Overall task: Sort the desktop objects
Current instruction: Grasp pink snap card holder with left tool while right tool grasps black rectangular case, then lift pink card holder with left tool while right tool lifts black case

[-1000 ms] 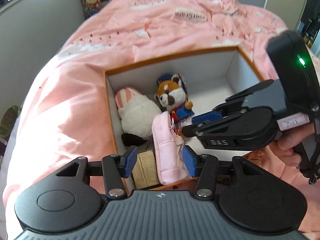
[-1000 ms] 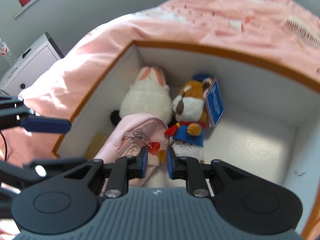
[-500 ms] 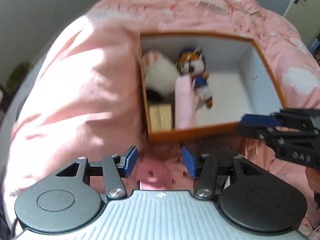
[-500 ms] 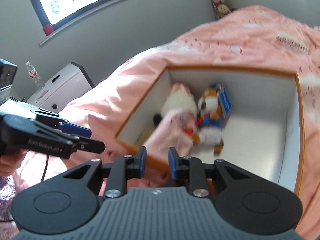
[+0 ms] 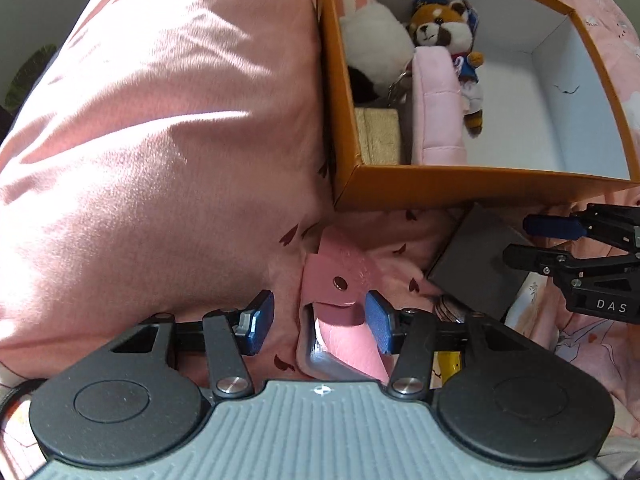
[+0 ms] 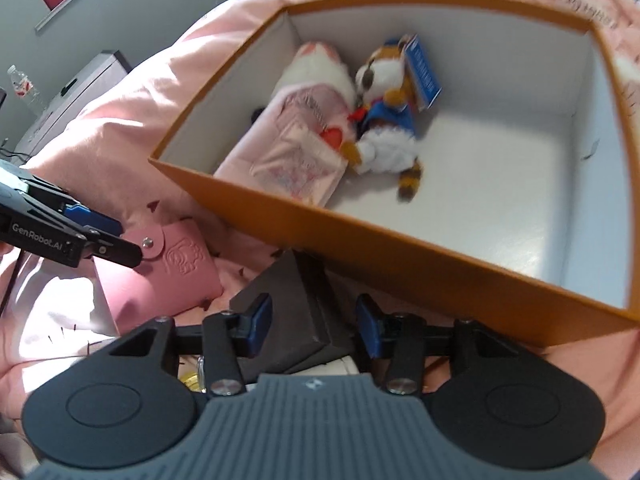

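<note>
An orange box (image 5: 460,189) (image 6: 360,248) on the pink bed holds a white plush (image 5: 372,48), a red panda plush (image 5: 444,32) (image 6: 388,120), a pink pouch (image 5: 436,112) (image 6: 296,148) and a gold box (image 5: 378,136). My left gripper (image 5: 320,322) is open over a pink snap wallet (image 5: 340,280) (image 6: 168,268) lying in front of the box. My right gripper (image 6: 310,326) is open around a dark grey box (image 6: 296,308) (image 5: 476,264) beside the wallet; whether it touches is unclear.
Pink bedding (image 5: 160,140) surrounds the box. Printed paper (image 5: 532,300) and a yellow item (image 5: 450,362) lie under the dark box. A white cabinet (image 6: 64,96) with a water bottle (image 6: 22,84) stands at the far left.
Both grippers pulled back out of the orange box and dropped to the bedding in front of it. The pink pouch stayed in the box. The right gripper opened.
</note>
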Tool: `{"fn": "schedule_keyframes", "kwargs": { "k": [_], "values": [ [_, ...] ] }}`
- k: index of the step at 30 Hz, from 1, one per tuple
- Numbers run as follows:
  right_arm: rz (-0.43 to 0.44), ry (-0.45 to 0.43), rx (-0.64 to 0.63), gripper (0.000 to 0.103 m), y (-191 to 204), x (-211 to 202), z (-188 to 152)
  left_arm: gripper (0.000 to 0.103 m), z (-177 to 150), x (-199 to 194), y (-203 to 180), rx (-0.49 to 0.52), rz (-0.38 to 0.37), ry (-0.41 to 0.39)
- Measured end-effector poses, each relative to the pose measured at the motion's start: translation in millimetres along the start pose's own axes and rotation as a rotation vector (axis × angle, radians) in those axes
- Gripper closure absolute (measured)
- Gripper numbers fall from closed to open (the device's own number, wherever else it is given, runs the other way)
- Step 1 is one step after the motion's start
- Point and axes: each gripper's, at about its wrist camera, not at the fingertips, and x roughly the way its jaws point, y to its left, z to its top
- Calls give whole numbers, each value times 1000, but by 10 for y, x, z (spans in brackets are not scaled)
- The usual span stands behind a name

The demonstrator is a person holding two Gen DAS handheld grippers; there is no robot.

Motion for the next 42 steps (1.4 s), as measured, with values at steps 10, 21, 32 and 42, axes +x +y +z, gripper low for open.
{"fn": "schedule_keyframes", "kwargs": {
  "k": [10, 21, 32, 42],
  "values": [
    [138, 90, 134, 44, -278, 301, 63, 44, -32, 281, 116, -39, -95, 76],
    [128, 37, 69, 61, -45, 102, 79, 62, -134, 129, 137, -18, -147, 55],
    [226, 142, 88, 67, 4, 108, 255, 71, 9, 65, -9, -13, -200, 77],
    [180, 176, -39, 68, 164, 212, 365, 76, -11, 18, -52, 40, -173, 67]
  ]
}}
